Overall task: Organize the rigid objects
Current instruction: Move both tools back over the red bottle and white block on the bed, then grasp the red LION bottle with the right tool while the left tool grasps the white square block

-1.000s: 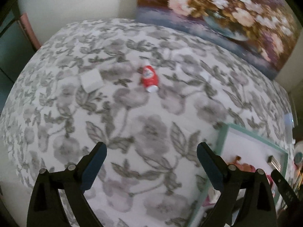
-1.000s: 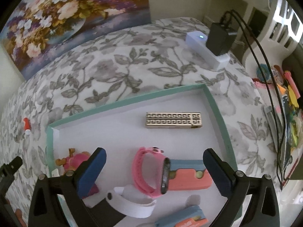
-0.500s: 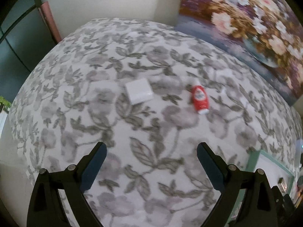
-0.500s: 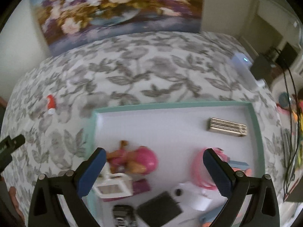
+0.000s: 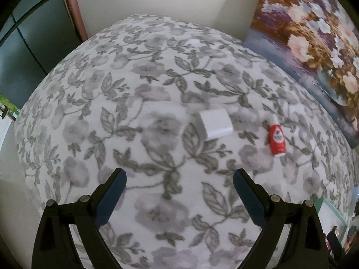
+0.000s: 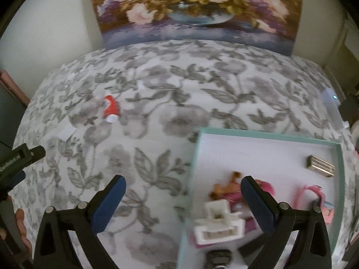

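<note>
A small white box [image 5: 215, 124] lies on the floral bedspread [image 5: 134, 112], ahead of my left gripper [image 5: 179, 186], which is open and empty. A small red bottle with a white cap [image 5: 277, 139] lies to the box's right; it also shows in the right wrist view [image 6: 110, 109]. My right gripper [image 6: 182, 192] is open and empty above the left edge of a teal-rimmed tray [image 6: 269, 135]. The tray holds a pink doll [image 6: 233, 190], a white toy piece [image 6: 218, 224], a pink watch [image 6: 314, 199] and a tan comb-like block [image 6: 320, 165].
A flower painting [image 6: 195, 6] leans on the wall behind the bed. A white charger block [image 6: 334, 109] with a lit dot sits at the bed's right edge. The left gripper's body [image 6: 15, 161] shows at the left of the right wrist view. A dark door [image 5: 27, 44] stands left.
Both grippers have swung left. The white box and red bottle now sit nearer the middle of the left view. The tray has slid to the right in the right view.
</note>
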A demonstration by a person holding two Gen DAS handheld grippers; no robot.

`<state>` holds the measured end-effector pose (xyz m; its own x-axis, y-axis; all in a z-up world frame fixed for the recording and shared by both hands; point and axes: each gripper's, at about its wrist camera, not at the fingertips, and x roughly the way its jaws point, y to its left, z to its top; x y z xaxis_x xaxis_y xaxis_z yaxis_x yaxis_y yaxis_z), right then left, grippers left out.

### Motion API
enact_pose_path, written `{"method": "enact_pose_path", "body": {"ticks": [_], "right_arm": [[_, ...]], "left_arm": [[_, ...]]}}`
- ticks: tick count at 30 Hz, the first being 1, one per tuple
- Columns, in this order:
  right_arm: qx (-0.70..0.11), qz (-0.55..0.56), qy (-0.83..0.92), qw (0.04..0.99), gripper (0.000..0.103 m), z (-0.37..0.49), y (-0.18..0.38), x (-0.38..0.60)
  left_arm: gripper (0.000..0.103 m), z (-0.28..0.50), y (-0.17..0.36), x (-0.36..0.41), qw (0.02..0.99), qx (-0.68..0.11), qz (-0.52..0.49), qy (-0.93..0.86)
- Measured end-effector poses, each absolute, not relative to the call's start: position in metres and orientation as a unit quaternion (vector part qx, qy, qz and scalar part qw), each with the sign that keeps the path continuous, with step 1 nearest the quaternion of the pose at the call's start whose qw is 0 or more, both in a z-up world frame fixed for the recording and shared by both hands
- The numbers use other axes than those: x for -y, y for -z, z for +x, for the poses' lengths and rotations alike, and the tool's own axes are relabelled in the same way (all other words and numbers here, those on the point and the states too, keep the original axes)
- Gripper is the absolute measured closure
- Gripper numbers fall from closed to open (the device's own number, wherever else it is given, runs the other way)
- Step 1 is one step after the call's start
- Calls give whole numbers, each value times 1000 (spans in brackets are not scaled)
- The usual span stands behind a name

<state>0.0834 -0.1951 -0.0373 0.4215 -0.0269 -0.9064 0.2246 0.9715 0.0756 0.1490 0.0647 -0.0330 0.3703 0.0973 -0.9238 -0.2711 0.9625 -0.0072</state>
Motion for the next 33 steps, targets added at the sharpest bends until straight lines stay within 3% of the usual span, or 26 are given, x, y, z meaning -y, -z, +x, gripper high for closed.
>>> {"method": "enact_pose_path", "body": {"ticks": [21, 30, 33], "right_arm": [[-536, 99, -1, 838, 0, 196, 56, 144], [-551, 84, -4, 830, 19, 234, 73, 134], [-556, 69, -5, 829, 19, 241, 79, 125]], "left_arm": [[7, 216, 58, -83, 830, -556, -39, -16], [8, 235, 79, -65, 825, -565, -12, 23], [16, 238, 82, -62, 825, -564, -13, 37]]}}
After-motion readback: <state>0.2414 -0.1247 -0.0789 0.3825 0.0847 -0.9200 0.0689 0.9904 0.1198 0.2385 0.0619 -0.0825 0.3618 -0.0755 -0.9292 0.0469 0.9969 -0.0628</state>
